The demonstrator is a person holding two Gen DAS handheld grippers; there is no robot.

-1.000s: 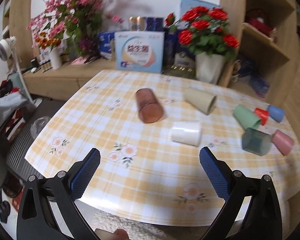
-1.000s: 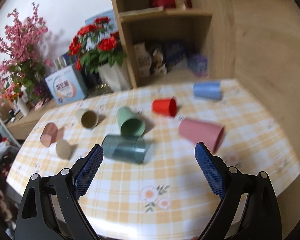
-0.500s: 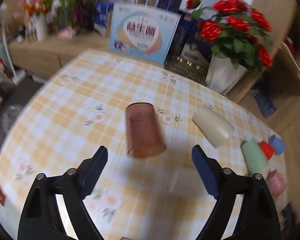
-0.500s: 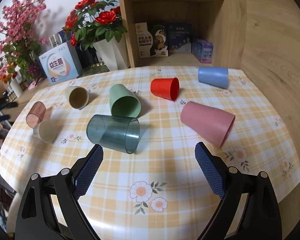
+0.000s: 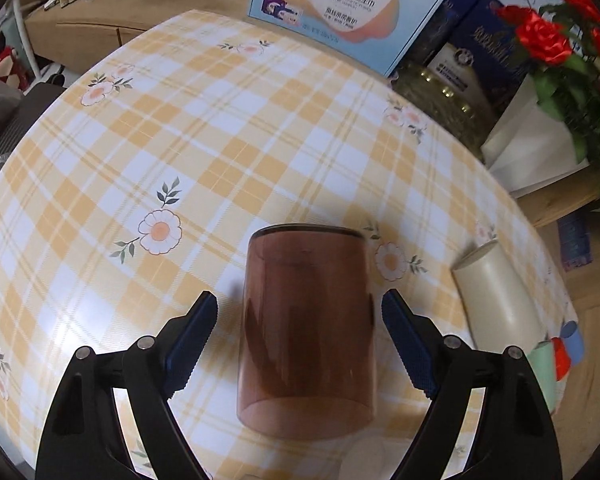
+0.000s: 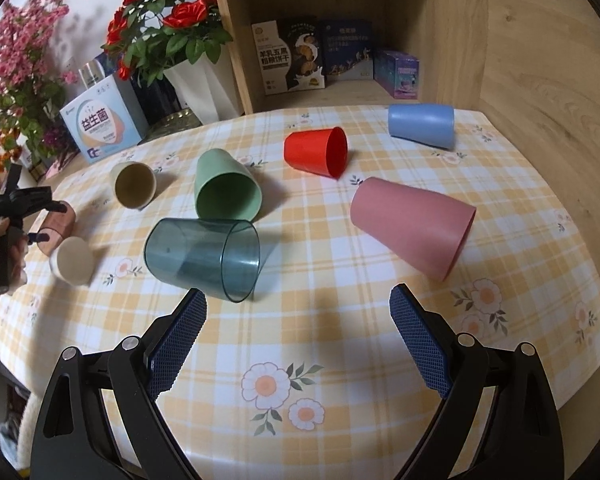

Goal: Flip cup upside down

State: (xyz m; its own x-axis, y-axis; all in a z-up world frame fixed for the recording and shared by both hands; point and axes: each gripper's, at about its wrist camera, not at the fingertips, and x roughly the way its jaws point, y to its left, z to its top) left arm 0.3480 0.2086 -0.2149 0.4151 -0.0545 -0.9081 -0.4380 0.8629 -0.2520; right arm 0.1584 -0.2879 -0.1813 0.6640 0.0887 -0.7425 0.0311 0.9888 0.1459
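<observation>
A translucent brown cup [image 5: 308,328] lies on its side on the yellow checked table [image 5: 220,148], base toward me. My left gripper [image 5: 300,340] is open with its pads on either side of the cup, not touching. The brown cup [image 6: 58,220] and left gripper [image 6: 24,208] also show at the far left of the right wrist view. My right gripper [image 6: 298,340] is open and empty over the table's front, between a dark teal clear cup [image 6: 202,252] and a pink cup [image 6: 412,224], both on their sides.
More cups lie on their sides: cream [image 5: 500,300], white [image 6: 74,260], beige [image 6: 134,184], green [image 6: 226,190], red [image 6: 316,152], blue [image 6: 422,124]. A box [image 5: 340,4], a rose vase [image 6: 204,84] and a wooden shelf [image 6: 340,32] stand behind the table.
My left gripper has moved forward and down to the brown cup, which now sits between its open fingers. My right gripper has stayed almost still.
</observation>
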